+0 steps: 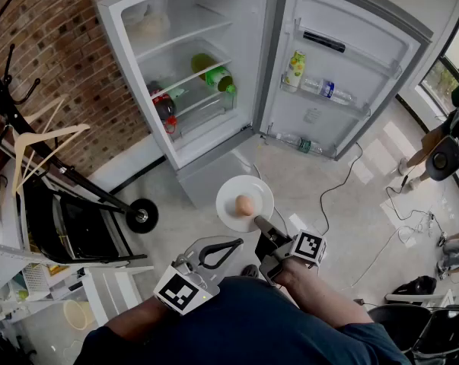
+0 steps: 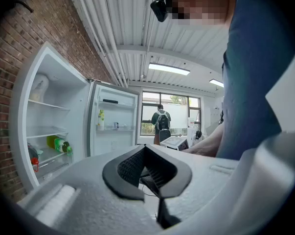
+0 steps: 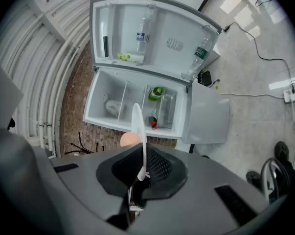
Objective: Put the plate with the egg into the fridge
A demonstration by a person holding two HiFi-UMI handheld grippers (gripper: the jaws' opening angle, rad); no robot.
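Observation:
A white plate carries a brown egg and hangs above the floor in front of the open fridge. My right gripper is shut on the plate's near rim. In the right gripper view the plate stands edge-on between the jaws, with the egg to its left and the fridge beyond. My left gripper is held low by my body, shut with nothing in it. In the left gripper view its jaws meet at the tip and the fridge stands at left.
Green bottles and a red-capped bottle lie on the fridge shelves, and more bottles sit in the open door. A black cart with a wheel stands at left. Cables cross the floor. Chairs are at lower right.

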